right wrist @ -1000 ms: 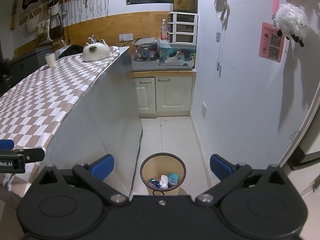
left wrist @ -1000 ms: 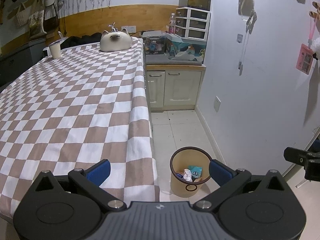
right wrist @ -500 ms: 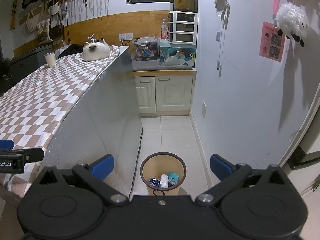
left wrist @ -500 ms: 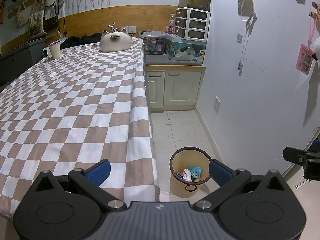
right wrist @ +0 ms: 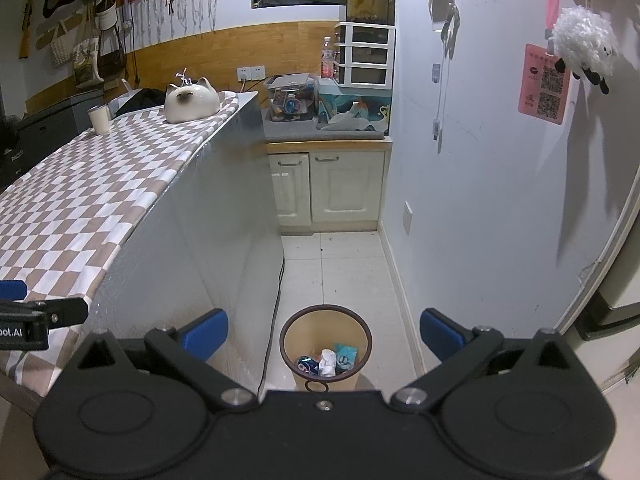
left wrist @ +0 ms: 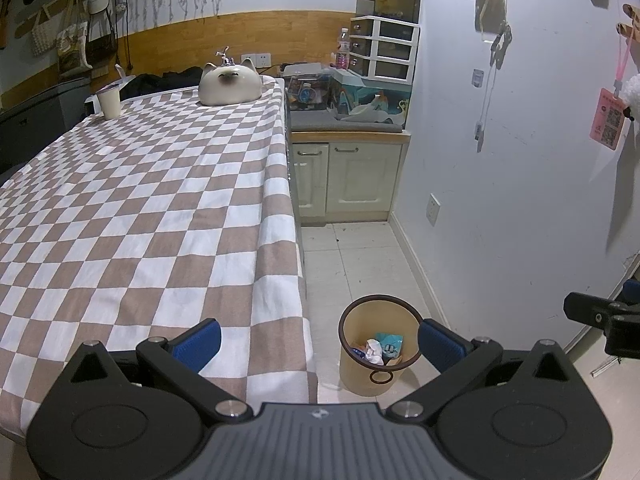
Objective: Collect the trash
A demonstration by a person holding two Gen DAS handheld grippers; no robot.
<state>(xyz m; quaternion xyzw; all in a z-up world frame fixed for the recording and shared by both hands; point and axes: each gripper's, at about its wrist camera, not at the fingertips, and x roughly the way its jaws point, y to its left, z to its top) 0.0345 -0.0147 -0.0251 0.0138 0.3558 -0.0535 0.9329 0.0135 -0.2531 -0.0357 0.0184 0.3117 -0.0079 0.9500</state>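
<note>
The waste bin (left wrist: 379, 350) stands on the floor (left wrist: 360, 256), right of the bench (left wrist: 140, 208), with trash (left wrist: 374, 350) in it. A cat-shaped pot (left wrist: 229, 88) and a cup (left wrist: 109, 100) sit at the bench's far end; a cabinet (left wrist: 348, 180) stands behind the bin.

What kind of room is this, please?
Probably a small room in a home, part kitchen, part storage: a long table under a checked cloth, low cream cabinets against the back wall, and a trash bin on the tiled floor.

Lived-in home utility corner: brown-and-white checkered cloth counter (left wrist: 160, 208), cream two-door floor cabinet (right wrist: 328, 188), cluttered white plastic drawer unit (right wrist: 364, 54), macramé hangings (right wrist: 180, 4) seen on wall.
</note>
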